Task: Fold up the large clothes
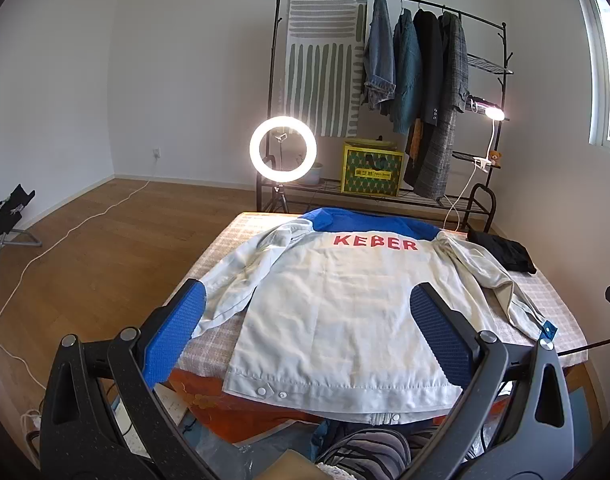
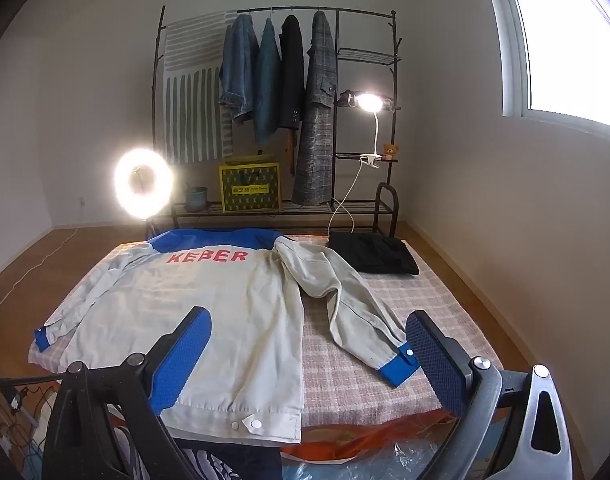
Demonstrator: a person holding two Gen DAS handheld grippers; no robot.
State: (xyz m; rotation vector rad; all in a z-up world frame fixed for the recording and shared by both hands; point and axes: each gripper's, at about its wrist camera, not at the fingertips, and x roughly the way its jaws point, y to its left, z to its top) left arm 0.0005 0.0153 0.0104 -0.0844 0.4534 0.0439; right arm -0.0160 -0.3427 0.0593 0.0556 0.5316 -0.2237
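Left gripper (image 1: 305,336) + right gripper (image 2: 309,360) both wide, empty, hovering over near hem. Jacket (image 1: 337,304) flat, back up, on checked desk (image 2: 385,368), sleeves spread out, prob. laid flat for first fold.

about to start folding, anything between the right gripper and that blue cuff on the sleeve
Nothing visible. The right gripper hangs open above the jacket, and the blue cuff lies bare on the checked cloth. The black folded garment sits farther back.
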